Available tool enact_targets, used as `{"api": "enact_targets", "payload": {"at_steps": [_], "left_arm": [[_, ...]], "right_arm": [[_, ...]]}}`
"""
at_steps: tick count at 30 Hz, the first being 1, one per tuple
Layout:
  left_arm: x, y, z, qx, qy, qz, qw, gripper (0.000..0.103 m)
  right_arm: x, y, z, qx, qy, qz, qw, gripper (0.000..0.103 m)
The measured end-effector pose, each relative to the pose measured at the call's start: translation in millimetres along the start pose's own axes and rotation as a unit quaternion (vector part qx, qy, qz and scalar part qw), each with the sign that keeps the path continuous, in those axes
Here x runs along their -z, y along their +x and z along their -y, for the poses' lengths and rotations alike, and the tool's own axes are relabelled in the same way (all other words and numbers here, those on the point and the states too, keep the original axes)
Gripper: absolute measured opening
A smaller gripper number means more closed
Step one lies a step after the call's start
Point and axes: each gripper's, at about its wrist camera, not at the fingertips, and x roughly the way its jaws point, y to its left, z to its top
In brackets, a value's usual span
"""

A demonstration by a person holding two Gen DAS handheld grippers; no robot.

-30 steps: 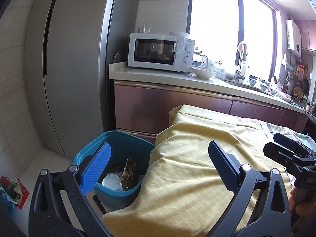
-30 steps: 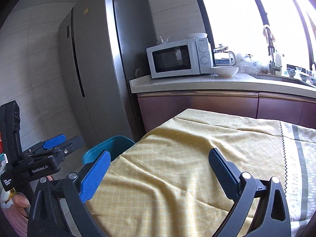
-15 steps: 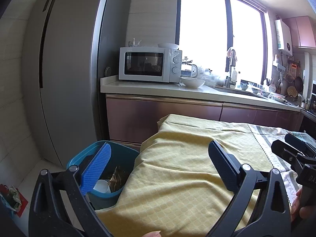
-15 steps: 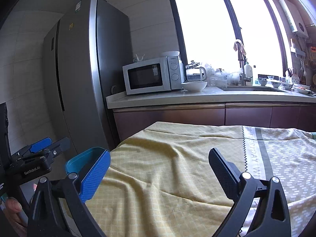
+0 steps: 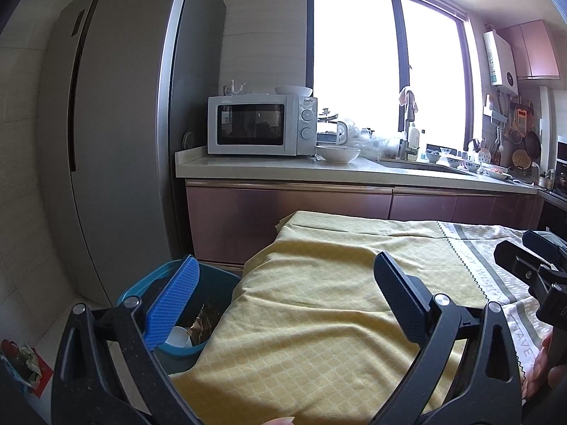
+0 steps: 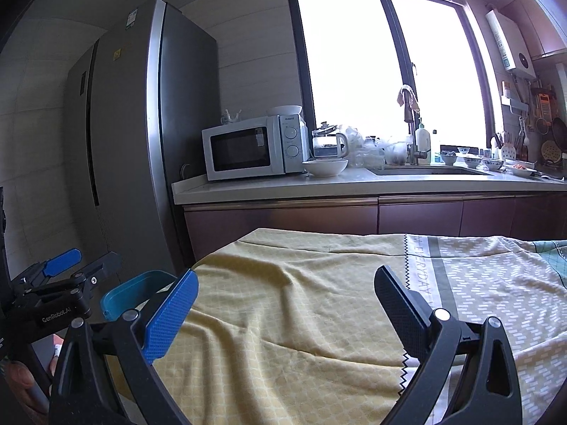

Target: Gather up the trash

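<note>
Trash sits in the blue bin [image 5: 216, 290] at the lower left of the left wrist view — a white cup [image 5: 178, 336] and some brownish crumpled wrapper [image 5: 203, 320] lie at its bottom. The bin stands on the floor just beside the table's draped corner, below the grey fridge [image 5: 117, 134]. In the right wrist view only a part of its rim [image 6: 136, 292] shows, at lower left.

The left gripper [image 5: 283, 295] is spread wide and holds nothing, its blue pad in front of the bin and its black pad over the yellow tablecloth [image 5: 319, 318]. The right gripper [image 6: 285, 301] is likewise wide and empty — both its fingers hang above the cloth.

Across the upper middle of both views run the counter [image 5: 283, 171], with a white microwave [image 5: 260, 124] and a white bowl [image 5: 338, 153].
</note>
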Motion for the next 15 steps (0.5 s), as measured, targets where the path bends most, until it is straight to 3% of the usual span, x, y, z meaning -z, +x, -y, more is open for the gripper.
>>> {"api": "enact_targets", "payload": {"at_steps": [15], "left_arm": [[3, -1, 9, -0.008, 0.014, 0.014, 0.9998, 0.097]], "right_arm": [[-1, -10, 12, 0.028, 0.002, 0.022, 0.999, 0.096]]}}
